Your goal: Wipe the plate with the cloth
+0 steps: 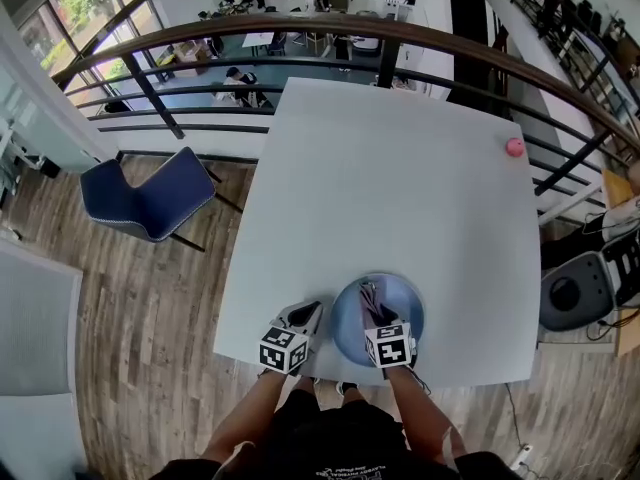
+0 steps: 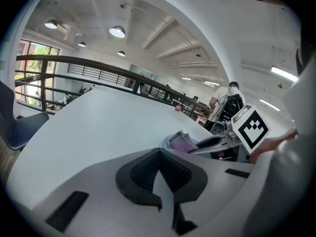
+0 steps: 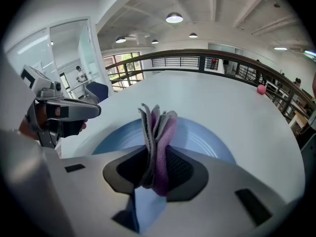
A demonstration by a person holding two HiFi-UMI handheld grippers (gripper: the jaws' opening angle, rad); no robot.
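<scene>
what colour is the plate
Light blue: the plate shows best in the right gripper view, behind the cloth.

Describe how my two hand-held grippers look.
The left hand-held gripper and right hand-held gripper match: light grey plastic bodies, black textured pads and a white cube with black square markers on each.

Blue plate (image 1: 347,330); pale grey-white tabletop (image 1: 390,188). The cloth (image 3: 157,132) shows grey and purple layers. The left gripper (image 2: 159,168) and right gripper (image 3: 157,158) are light grey, with black textured fingers (image 2: 139,174). Each one's cube (image 1: 283,351) carries black-and-white square markers. Also pictured: a pink ball (image 1: 514,147), a navy chair (image 1: 150,200), a dark railing (image 1: 300,28) and a brown-grey wood-grain floor (image 1: 140,318).
</scene>
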